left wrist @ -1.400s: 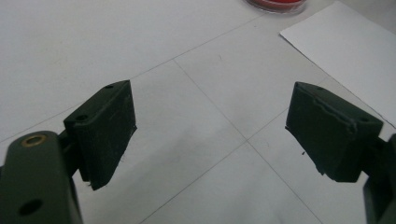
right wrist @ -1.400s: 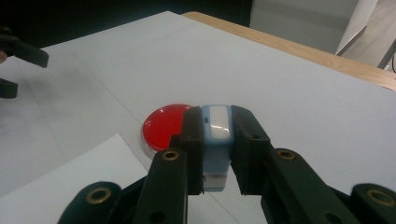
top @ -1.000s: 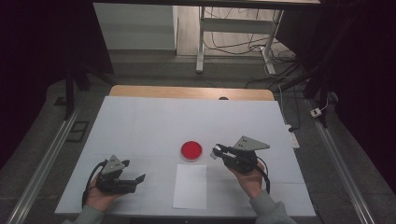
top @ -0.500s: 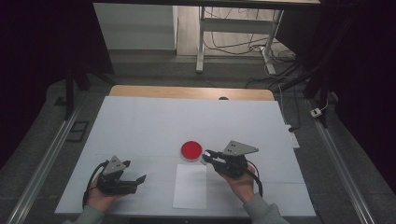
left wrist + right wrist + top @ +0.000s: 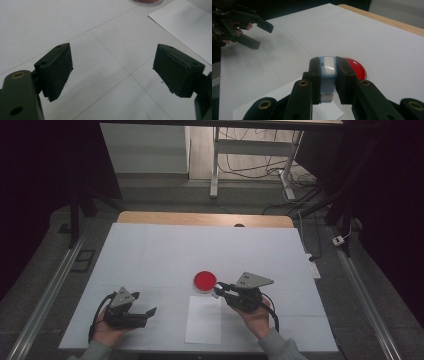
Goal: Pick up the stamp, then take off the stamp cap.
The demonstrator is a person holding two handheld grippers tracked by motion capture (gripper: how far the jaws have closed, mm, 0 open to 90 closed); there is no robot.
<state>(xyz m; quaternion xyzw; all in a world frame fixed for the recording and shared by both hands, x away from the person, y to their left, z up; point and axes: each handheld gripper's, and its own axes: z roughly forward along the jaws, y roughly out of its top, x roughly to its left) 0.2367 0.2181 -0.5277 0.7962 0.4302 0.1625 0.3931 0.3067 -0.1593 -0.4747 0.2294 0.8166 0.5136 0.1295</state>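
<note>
My right gripper [image 5: 328, 66] is shut on a small light-blue block with a white face [image 5: 328, 75], held upright between the pads. In the high view the right gripper [image 5: 220, 289] sits just at the near right edge of a round red dish [image 5: 205, 280]; the red dish [image 5: 356, 68] lies right behind the held block. A white sheet of paper [image 5: 204, 325] lies in front of the dish. My left gripper [image 5: 112, 67] stands open over bare table with nothing between its pads. From above, the left gripper [image 5: 149, 312] is to the left of the sheet.
A white cover [image 5: 165, 250] spreads over the table, with a strip of wooden edge [image 5: 200, 218] at the far side. The left gripper view catches a corner of the paper [image 5: 190, 27]. Beyond the table stand desk legs and floor cables [image 5: 280, 175].
My right gripper has shifted a little to the left and nearer the red dish with the block in it. The left gripper has stayed where it was.
</note>
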